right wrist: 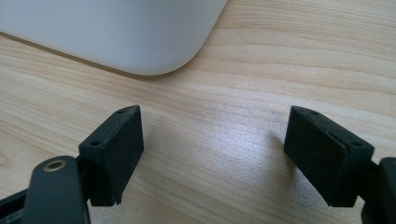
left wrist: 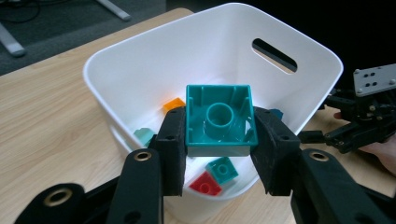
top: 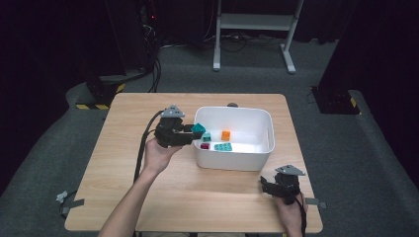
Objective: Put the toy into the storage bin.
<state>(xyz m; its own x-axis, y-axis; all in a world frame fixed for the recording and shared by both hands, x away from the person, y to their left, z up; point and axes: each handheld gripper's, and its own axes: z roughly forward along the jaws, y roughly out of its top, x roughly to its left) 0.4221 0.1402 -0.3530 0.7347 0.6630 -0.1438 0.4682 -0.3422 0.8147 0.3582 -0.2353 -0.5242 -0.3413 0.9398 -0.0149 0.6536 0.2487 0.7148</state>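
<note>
Black claw (left wrist: 219, 140), brass eyelets, grey triangular plate, black cable.

The table (top: 148, 197) is made of pale wood with a fine grain, smooth and a little shiny. The tub (left wrist: 140, 60) is made of white plastic, smooth and glossy. The big teal block (left wrist: 218, 122) is made of shiny hard plastic, and so are the small blocks (left wrist: 214, 176) at 6 o'clock from it. The pads (right wrist: 119, 149) of the right gripper (right wrist: 212, 154) are black, matt and a little rough. The floor (top: 346, 138) is covered with grey, fuzzy carpet.
</note>
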